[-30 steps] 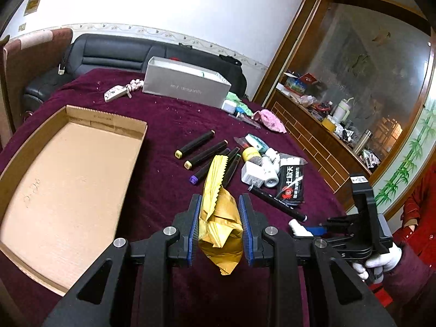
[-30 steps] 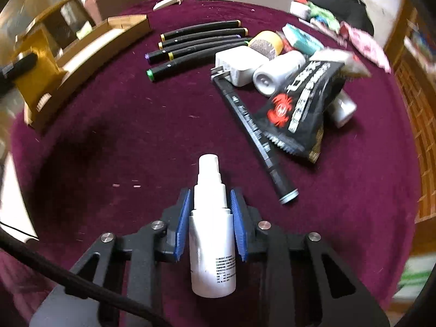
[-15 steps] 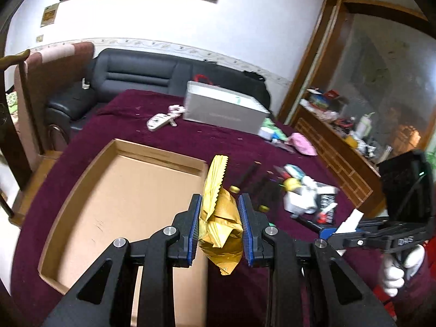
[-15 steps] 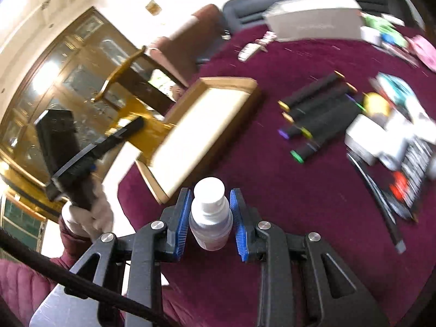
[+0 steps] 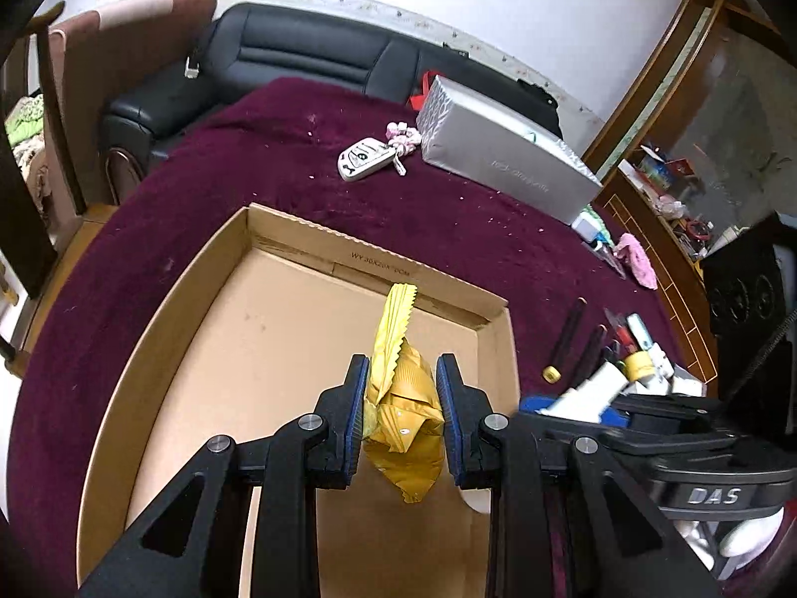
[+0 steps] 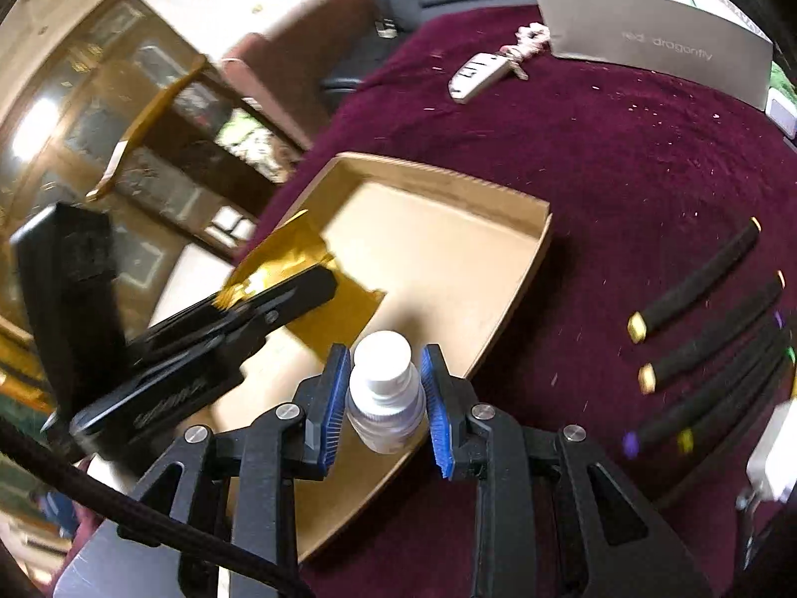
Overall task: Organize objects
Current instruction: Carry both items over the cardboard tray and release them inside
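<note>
Crinkled gold foil snack packet (image 5: 401, 411), light and soft in our left gripper (image 5: 402, 418) over the shallow brown cardboard tray (image 5: 164, 309), needs mid-body pinching, while our right gripper (image 6: 383, 401) clamps the stiff, slippery white plastic spray bottle (image 6: 383, 398) beside the tray's edge.

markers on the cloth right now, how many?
5 visible in the right wrist view, all on the cloth right of the cardboard tray: marker one, marker two, marker three, marker four, marker five. More may be hidden off-frame.
</note>
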Demonstrator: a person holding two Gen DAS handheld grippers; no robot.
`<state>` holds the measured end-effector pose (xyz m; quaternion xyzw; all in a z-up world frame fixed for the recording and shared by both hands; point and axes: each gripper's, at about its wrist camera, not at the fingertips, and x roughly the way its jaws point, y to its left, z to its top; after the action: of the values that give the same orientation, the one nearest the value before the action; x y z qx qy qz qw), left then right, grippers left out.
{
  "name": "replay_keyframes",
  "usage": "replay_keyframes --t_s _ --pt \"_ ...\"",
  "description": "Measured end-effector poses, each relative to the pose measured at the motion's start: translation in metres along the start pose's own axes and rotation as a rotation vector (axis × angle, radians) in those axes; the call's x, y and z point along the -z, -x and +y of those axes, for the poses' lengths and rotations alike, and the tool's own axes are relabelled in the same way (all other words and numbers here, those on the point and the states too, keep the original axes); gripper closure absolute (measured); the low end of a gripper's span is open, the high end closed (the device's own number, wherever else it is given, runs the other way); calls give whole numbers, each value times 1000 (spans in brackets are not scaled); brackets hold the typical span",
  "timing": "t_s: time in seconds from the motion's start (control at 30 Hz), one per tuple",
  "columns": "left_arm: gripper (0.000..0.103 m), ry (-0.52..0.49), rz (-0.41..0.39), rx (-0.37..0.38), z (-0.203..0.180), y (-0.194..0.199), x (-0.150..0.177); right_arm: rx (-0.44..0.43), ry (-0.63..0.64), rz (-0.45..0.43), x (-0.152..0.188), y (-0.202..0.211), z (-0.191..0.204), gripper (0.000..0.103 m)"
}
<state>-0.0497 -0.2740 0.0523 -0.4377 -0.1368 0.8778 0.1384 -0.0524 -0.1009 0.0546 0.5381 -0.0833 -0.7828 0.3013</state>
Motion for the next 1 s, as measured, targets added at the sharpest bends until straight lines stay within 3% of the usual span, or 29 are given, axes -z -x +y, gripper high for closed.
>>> replay_keyframes --t_s 0.1,0.27,0.4,0.47,0.57,0.67,0.8,0.9,1.0 --pt "80 -8 23 -6 -2 -15 -8 51 -31 -1 -15 -13 -9 76" --pt "79 42 44 -14 4 -29 -14 58 -73 -6 -26 -22 -22 76" --pt "74 172 64 63 22 -32 -15 76 -98 -33 -28 -24 -25 73" --pt "69 215 50 103 28 -29 -15 94 -96 -57 -30 -19 -24 64" --pt "67 268 28 142 35 -18 -17 109 -97 -120 -30 0 -24 61" --pt "47 317 -5 168 41 -7 -20 104 -106 -184 -25 31 -27 61" --pt "47 360 -39 174 45 11 -26 94 -107 -250 -8 76 -36 61" --pt "47 310 -70 142 27 30 -30 95 -122 -302 16 114 -49 60" --pt "47 157 -68 117 -19 44 -25 130 -141 -378 46 153 -69 47"
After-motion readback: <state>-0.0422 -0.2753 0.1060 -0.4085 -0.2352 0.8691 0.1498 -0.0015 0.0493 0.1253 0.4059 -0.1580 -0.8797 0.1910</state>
